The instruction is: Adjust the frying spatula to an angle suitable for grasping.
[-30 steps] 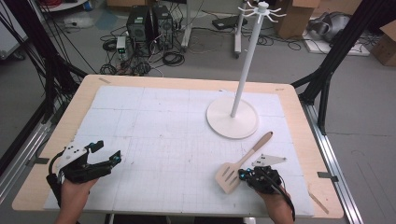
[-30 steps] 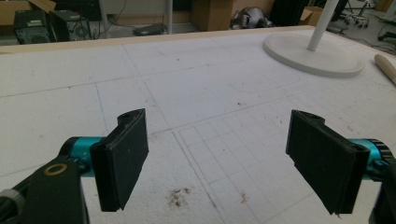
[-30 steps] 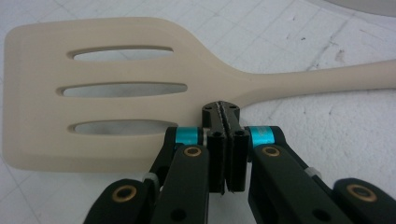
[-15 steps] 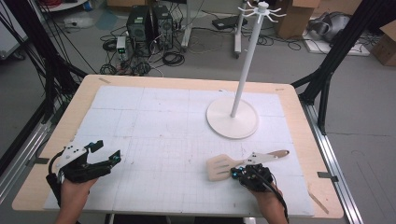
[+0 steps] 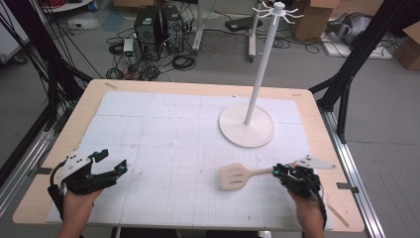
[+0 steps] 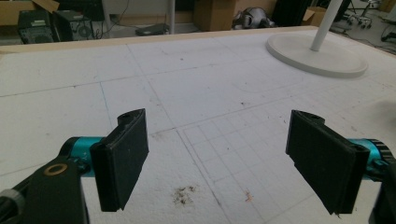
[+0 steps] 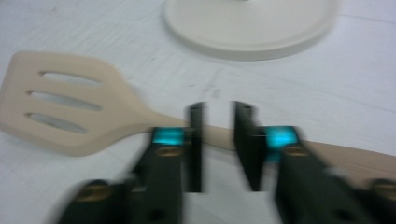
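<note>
The spatula (image 5: 247, 175) had swung round since a second ago — its handle now lay crosswise, gripped by the right tool (image 5: 286, 173), jaws nearly shut on it, low over the worktop (image 5: 148, 124). The left tool (image 5: 106, 161) stayed wide open, empty — the stand (image 5: 246, 124) looked like the goal.

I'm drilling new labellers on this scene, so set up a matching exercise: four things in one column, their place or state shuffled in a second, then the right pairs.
Things:
1. spatula
2. left claw
3. right claw
4. hook stand

Place or state:
A. jaws spread wide above bare table, holding nothing
B. stands upright on a round base, right of centre
C. slotted head points towards the table's middle
D. jaws set narrowly either side of a wooden handle

Pairs: 1-C, 2-A, 3-D, 4-B
</note>
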A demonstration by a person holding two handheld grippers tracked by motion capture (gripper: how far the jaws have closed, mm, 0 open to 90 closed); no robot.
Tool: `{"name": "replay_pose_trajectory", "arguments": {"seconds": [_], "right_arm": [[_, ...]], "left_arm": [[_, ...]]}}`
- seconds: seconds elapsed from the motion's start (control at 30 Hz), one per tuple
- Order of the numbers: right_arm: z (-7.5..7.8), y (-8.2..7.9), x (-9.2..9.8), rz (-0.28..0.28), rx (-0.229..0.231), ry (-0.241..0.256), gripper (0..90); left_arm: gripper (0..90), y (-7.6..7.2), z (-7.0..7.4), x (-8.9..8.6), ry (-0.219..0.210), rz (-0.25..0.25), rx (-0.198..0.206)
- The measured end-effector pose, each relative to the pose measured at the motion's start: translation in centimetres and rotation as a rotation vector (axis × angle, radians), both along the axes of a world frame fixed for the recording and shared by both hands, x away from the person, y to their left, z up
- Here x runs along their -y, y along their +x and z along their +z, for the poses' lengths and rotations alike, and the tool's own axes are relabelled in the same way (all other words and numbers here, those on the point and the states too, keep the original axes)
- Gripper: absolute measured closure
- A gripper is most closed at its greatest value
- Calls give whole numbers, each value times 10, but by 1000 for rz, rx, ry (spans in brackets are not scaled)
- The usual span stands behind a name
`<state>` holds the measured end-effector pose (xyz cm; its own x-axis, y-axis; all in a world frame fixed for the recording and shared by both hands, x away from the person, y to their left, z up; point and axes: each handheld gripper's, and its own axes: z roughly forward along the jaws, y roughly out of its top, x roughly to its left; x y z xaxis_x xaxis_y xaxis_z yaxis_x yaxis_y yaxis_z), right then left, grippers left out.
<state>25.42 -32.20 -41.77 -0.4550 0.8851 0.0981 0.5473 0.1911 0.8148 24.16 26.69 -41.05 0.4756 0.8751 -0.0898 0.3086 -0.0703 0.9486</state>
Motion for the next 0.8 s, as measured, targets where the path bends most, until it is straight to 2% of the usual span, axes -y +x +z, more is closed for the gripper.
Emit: {"name": "replay_pose_trajectory", "arguments": {"seconds": [0.07,0.23,0.27,0.3,0.63,0.8], "right_arm": [[2,1,16,-37,10,-23,896],[0,10,49,-150,23,-39,897],[-1,12,53,-161,23,-53,897],[-3,18,60,-185,18,-89,897],[-15,29,82,-259,-21,-139,897],[-22,31,90,-247,-39,-174,896]], "left_arm": [[214,0,0,1,4,-3,-2],[215,1,0,3,3,-6,-1],[215,1,0,3,3,-6,-2],[215,1,0,3,4,-6,-1],[215,1,-1,0,9,0,-5],[218,1,-1,1,14,-5,-7]]}}
